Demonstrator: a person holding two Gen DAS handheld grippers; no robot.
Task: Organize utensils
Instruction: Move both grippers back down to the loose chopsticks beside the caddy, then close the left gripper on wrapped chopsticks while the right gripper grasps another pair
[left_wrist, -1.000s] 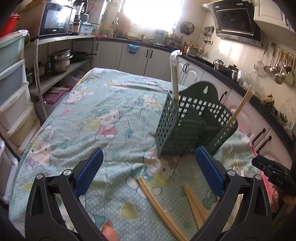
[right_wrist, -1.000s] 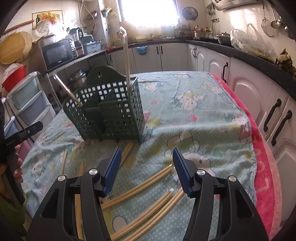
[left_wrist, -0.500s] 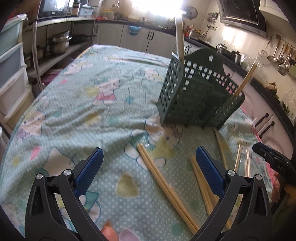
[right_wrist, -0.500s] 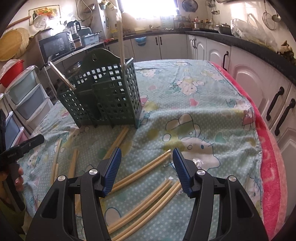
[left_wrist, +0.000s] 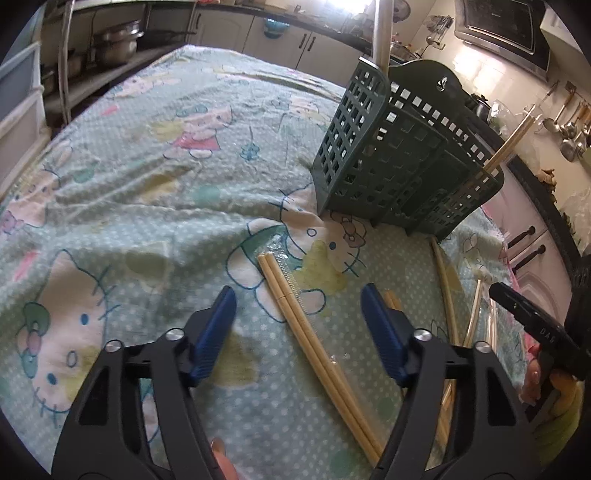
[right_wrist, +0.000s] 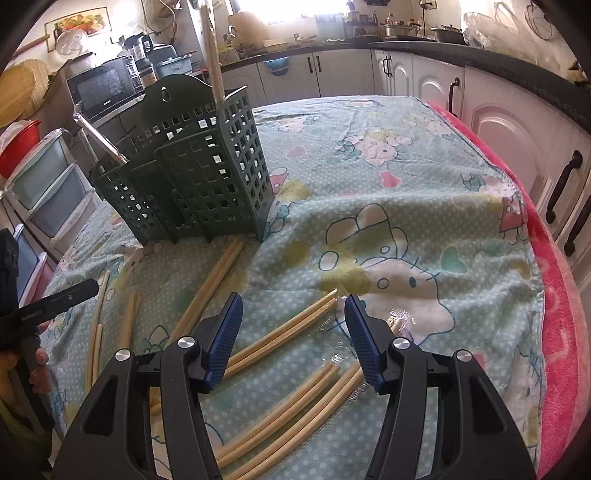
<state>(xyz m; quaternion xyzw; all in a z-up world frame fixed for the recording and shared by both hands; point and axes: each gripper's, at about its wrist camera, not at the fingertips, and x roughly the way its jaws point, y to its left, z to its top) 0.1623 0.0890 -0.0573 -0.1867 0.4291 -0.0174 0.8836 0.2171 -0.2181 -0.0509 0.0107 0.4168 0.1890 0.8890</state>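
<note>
Your left claw has just been narrowing with nothing yet between its fingers, poised over a chopstick pair lying on the counter in front of the green basket. Your right claw stands half open, empty, above another pair. Close off-centre and you may catch one stick, or bunch the cloth.

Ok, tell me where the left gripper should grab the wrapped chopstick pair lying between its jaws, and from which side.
Grip the wrapped chopstick pair at mid-length, coming down from above with the left gripper. It lies flat on the tablecloth, running diagonally away between the jaws, so the pads should probably close across its narrow width. The jaws have just been closing but do not touch it yet.
</note>
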